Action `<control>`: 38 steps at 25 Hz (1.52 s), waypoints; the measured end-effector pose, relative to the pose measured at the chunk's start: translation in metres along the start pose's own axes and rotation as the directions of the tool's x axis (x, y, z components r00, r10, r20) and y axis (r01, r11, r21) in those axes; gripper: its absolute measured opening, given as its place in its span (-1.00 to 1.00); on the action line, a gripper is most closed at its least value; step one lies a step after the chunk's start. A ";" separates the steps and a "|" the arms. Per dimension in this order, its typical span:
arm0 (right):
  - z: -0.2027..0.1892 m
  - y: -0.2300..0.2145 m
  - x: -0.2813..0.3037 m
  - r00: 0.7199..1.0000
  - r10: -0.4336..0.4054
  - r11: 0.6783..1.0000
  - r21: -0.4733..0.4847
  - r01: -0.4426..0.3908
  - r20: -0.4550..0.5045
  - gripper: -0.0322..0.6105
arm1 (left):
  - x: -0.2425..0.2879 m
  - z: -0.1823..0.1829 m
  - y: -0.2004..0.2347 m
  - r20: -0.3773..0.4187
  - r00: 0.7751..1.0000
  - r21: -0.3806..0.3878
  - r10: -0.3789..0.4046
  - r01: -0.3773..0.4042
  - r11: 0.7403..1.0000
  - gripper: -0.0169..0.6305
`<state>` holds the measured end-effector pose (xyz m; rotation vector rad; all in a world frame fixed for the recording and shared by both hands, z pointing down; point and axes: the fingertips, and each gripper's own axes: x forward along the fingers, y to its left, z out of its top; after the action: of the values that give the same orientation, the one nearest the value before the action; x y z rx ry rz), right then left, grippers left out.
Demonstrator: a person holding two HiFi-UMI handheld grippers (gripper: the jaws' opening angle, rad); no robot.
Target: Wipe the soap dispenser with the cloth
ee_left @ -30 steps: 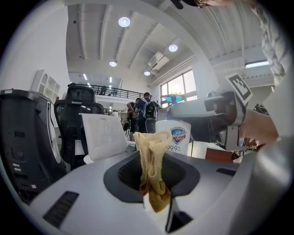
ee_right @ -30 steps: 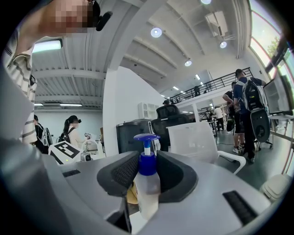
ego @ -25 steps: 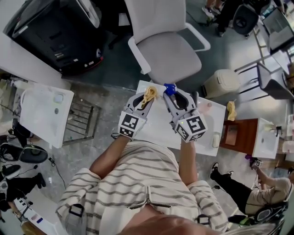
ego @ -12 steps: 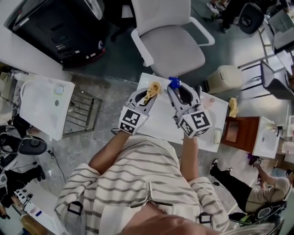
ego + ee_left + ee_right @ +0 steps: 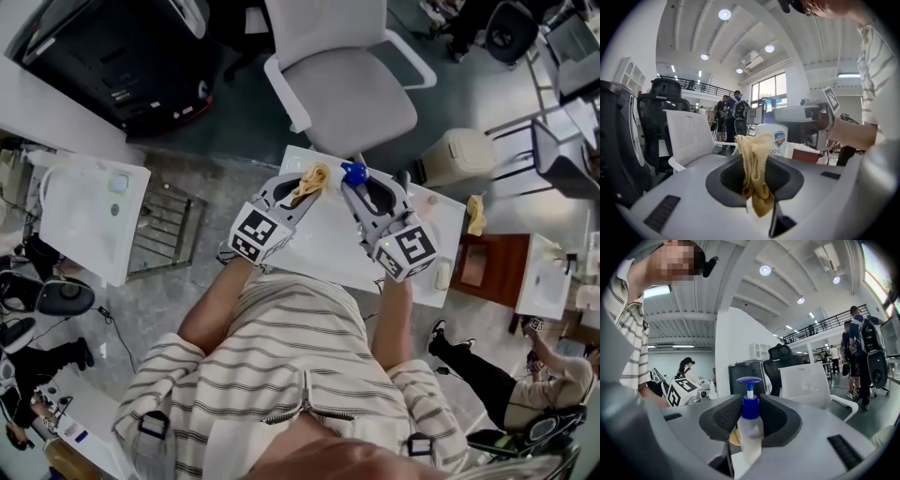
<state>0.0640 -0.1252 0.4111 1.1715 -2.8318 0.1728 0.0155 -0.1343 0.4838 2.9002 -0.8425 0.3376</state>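
Table [image 5: 319,246] is the big thing here, white, sitting right under both grippers, with a pale office chair [image 5: 349,105] just past their tips. The left gripper [image 5: 306,184] has its jaws pinched tight on a yellowish cloth [image 5: 753,164]. The cloth is bunched up and sticks out beyond the tips, with a bit hanging down on the near side too. The right gripper [image 5: 361,187] sits just beside it, jaws partway closed and clamped on the soap dispenser [image 5: 749,423]. That's a small whitish bottle, upright between the pads, with its blue collar and pump head poking up above them. From the left gripper view the bottle's labelled body is right behind the cloth. From the right gripper view a bit of yellow shows at the bottle's lower left side, so the cloth is pretty much up against it.
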 end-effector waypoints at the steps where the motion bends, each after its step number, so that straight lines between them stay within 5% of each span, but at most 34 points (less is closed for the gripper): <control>1: 0.000 0.001 -0.001 1.000 0.008 1.000 -0.005 -0.008 -0.004 -0.52 | 0.001 0.000 -0.001 -0.002 1.000 0.009 -0.013 0.013 1.000 -0.68; 15: -0.004 0.013 -0.013 0.984 0.177 0.984 0.015 -0.177 0.000 -0.52 | -0.006 0.007 -0.018 0.024 0.970 0.199 -0.241 0.232 0.952 -0.67; 26: -0.010 0.028 -0.018 0.945 0.326 0.945 0.023 -0.326 -0.030 -0.52 | -0.008 0.006 -0.025 0.035 0.917 0.213 -0.397 0.381 0.900 -0.68; 30: -0.007 0.036 -0.020 0.926 0.377 0.925 0.042 -0.377 -0.007 -0.52 | -0.010 0.010 -0.026 0.082 0.884 0.181 -0.461 0.441 0.879 -0.68; 38: -0.001 0.057 -0.022 0.884 0.468 0.883 0.038 -0.468 0.006 -0.52 | -0.020 0.012 -0.036 0.095 0.795 0.150 -0.599 0.583 0.798 -0.69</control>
<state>0.0396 -0.0697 0.4051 0.4612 -3.0653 0.2531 0.0206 -0.0960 0.4661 3.1165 0.1207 0.1219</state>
